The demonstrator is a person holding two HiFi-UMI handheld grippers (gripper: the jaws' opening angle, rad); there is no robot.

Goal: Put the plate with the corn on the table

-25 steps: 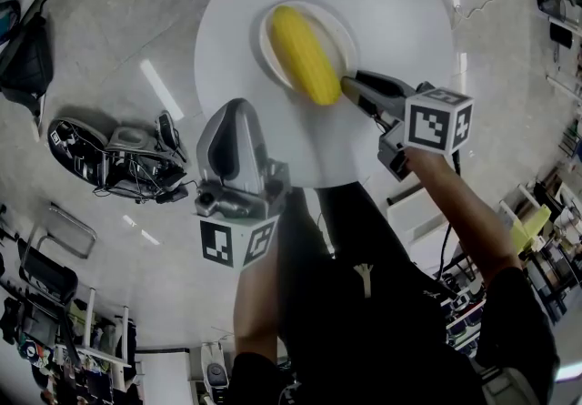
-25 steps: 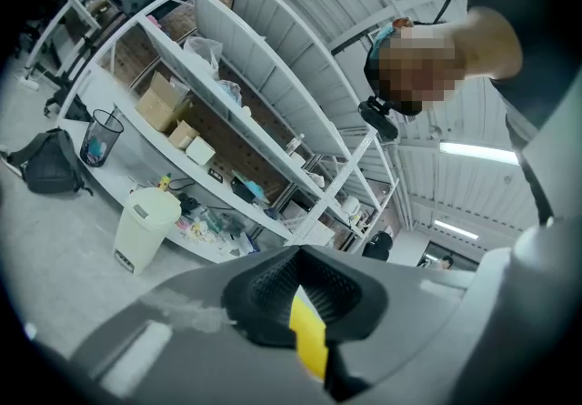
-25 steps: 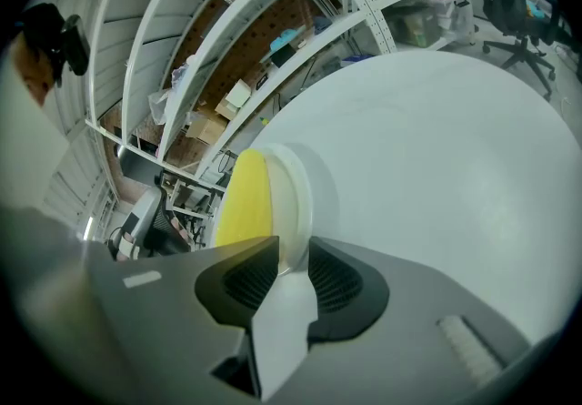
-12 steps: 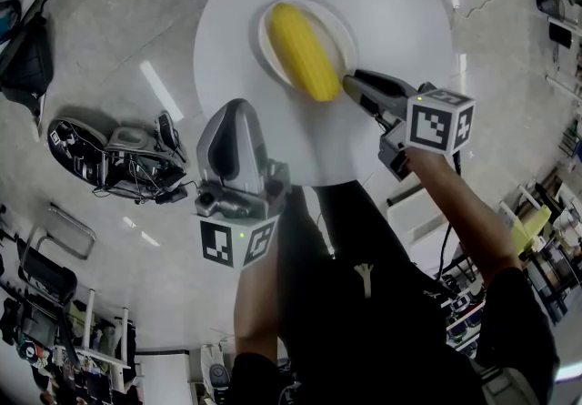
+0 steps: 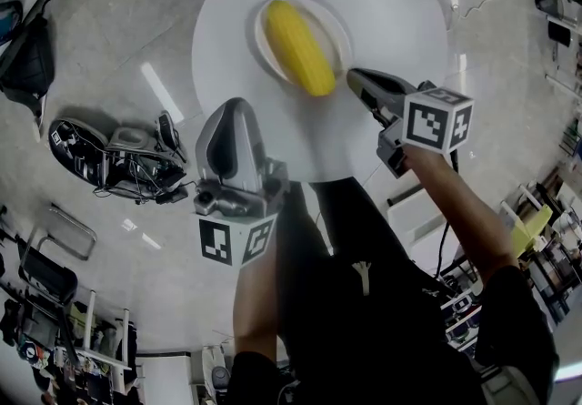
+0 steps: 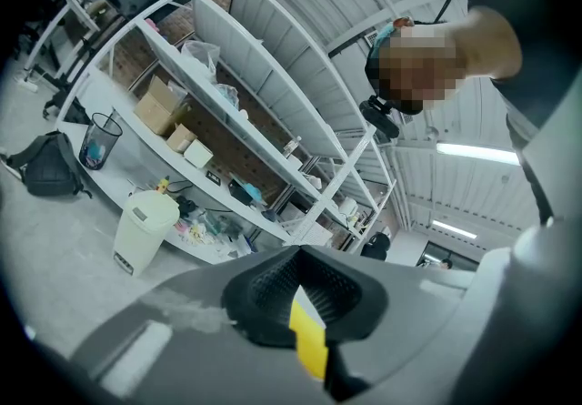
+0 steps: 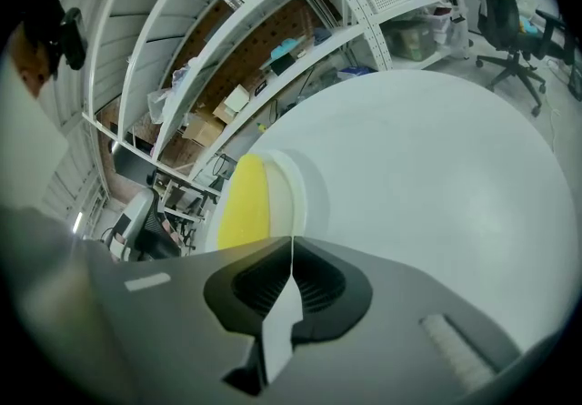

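A white plate with a yellow corn cob on it rests on the round white table. My right gripper is shut, its tips right at the plate's near right rim; I cannot tell whether they touch. The right gripper view has the shut right gripper just short of the plate and corn on the table. My left gripper hangs off the table's near left edge, shut and holding nothing. In its own view the left gripper points at shelving.
Dark equipment and a bag lie on the floor to the left. Metal shelves with boxes and a white bin stand ahead of the left gripper. An office chair sits beyond the table.
The right gripper's tips, which overlapped the plate's rim by the corn's end, now sit slightly back from it. The left gripper has stayed put.
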